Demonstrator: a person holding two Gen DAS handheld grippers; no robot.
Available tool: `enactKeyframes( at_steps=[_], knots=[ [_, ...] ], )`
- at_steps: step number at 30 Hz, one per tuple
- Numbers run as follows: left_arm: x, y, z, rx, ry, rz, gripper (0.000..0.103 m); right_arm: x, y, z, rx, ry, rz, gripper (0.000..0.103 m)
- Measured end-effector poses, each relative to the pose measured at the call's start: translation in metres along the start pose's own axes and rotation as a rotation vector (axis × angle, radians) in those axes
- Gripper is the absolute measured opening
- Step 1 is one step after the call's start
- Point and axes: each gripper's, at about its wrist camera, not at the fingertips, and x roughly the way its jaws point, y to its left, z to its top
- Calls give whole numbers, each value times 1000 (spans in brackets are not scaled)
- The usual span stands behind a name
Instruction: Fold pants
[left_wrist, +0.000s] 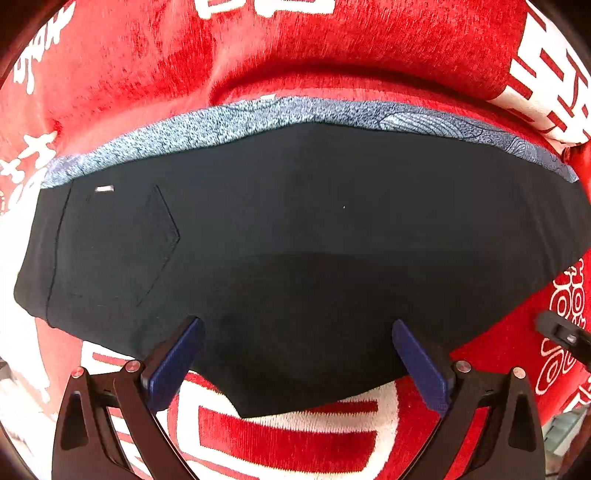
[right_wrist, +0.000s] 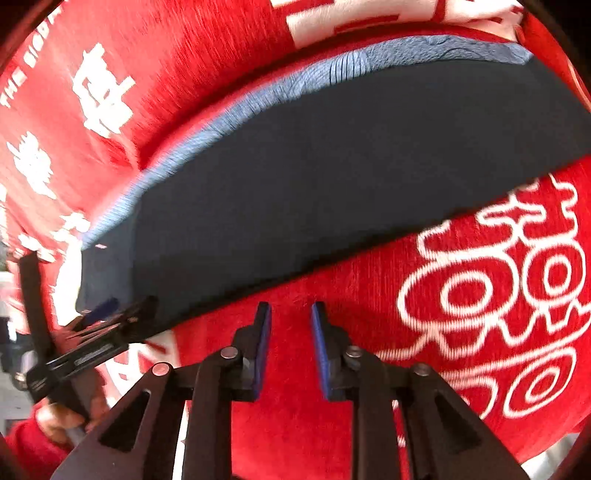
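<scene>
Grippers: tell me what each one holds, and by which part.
Nothing is held. The left gripper is wide open over the near edge of the folded pants. The right gripper is open above the red cloth, clear of the pants.

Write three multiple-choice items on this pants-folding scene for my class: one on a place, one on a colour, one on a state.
1. The blue patterned cloth shows where?
A. along the pants' far edge
B. on top of the pants
C. beside the right tool

2. The pants are:
A. grey
B. black
C. white

3. The left tool is:
A. shut on the pants
B. open over the pants
C. out of view

Answers: A, its strip lies beyond the pants; B, the fabric is black; B, its fingers stand wide apart over the near edge.
</scene>
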Motion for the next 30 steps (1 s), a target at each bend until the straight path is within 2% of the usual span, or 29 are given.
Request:
enactKeyframes(
  at_steps=[1,2,4,10,15,24,30],
  knots=[
    [-3,-3,0,14,-4,14,102,-8,-1,-3,-11,-10,2,30],
    [-6,-7,0,26,-5,21,102,-13,-3,-6,-17,-10,-18,40],
    [-15,-19,0,35,-4,13,102,-19,-9,-11,-3,-3,-41,47],
    [-29,-78,6,96,-2,-12,102,-33,-51,-25,113,17,-71,48],
    [-31,-128,16,124,-1,-49,102,-47,-84,-28,176,11,-66,57],
    [-28,-190,31,137,31,-33,102,-61,-127,-17,236,3,-50,57],
    [-29,-227,41,132,45,-9,102,-69,-145,1,230,-7,-52,57]
  ],
)
